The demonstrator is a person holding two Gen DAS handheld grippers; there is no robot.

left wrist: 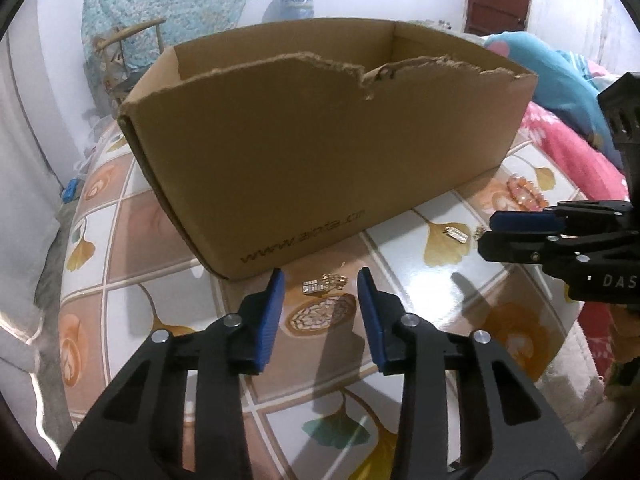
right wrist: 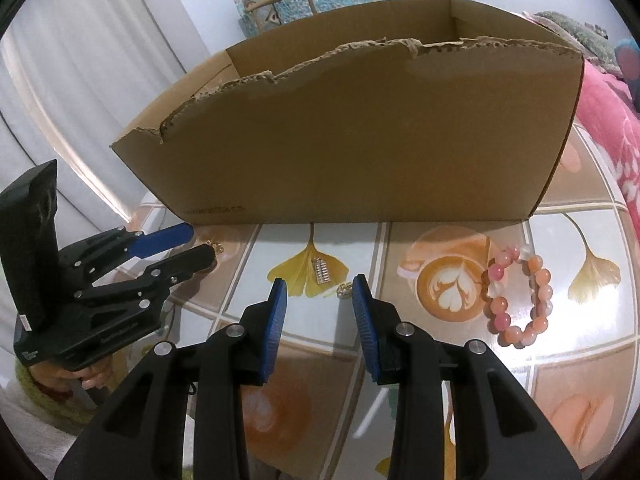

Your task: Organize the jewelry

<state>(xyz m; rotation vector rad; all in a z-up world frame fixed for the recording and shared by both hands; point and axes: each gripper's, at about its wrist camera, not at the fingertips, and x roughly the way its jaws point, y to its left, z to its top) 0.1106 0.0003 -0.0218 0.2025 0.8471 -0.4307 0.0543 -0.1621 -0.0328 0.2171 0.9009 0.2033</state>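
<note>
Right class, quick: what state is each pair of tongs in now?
Left tongs: open, holding nothing; gold earring lies between the tips.
Right tongs: open, holding nothing.

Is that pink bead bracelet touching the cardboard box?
Apart. In the right wrist view, the bead bracelet lies flat on the patterned tablecloth, with a strip of bare cloth plainly showing between it and the cardboard box.

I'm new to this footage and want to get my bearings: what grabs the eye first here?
A big cardboard box with a torn top edge stands across the middle of the patterned tabletop. To its front right lies a pink and orange bead bracelet. Small gold earrings lie just ahead of the left tongs, whose blue pads stand apart.
</note>
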